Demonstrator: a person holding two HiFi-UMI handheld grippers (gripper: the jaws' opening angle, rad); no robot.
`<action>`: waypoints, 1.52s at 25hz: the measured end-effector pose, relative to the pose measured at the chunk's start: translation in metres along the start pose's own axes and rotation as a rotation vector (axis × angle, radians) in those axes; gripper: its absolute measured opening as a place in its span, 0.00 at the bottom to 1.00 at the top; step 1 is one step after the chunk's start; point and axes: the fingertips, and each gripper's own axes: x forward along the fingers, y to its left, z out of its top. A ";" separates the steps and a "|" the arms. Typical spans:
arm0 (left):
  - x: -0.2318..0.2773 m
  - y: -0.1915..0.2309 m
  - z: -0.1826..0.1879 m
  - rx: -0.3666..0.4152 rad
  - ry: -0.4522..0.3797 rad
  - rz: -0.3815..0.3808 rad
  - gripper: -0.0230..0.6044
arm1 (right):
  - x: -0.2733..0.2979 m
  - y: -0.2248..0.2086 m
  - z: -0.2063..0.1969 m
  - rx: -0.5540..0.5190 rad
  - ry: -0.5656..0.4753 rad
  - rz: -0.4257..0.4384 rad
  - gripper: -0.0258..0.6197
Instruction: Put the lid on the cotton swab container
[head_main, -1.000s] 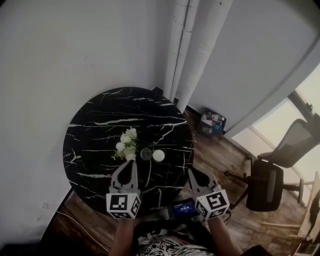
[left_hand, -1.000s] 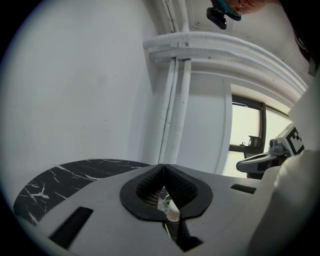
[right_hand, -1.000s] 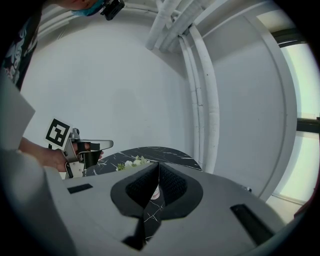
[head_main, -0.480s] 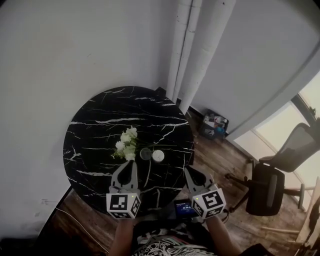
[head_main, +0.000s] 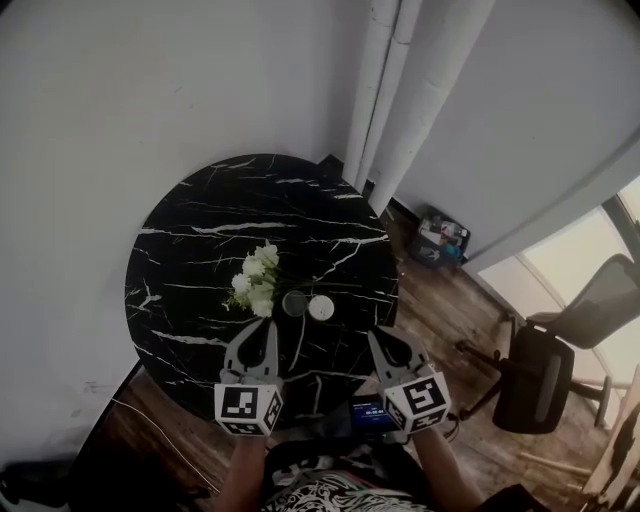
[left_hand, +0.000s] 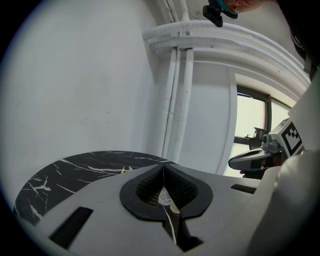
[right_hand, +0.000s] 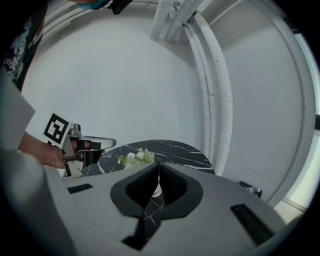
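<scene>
While both tools hover over the near edge of the round table, the left gripper is clenched, empty. Beyond it lie flowers, then the swab container's clear round piece and white round piece, side by side, unassembled. The right gripper is likewise clenched, empty.

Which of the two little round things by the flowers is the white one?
The right round thing, farther from the flowers. The left round thing looks dark and see-through.
</scene>
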 end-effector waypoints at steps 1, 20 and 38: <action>0.002 0.001 -0.003 -0.002 0.007 0.000 0.06 | 0.003 -0.001 -0.003 0.000 0.008 0.007 0.07; 0.044 0.011 -0.057 -0.066 0.076 -0.082 0.06 | 0.076 0.002 -0.055 -0.029 0.162 0.160 0.07; 0.068 0.007 -0.088 -0.133 0.155 -0.134 0.30 | 0.106 0.005 -0.083 0.003 0.234 0.235 0.07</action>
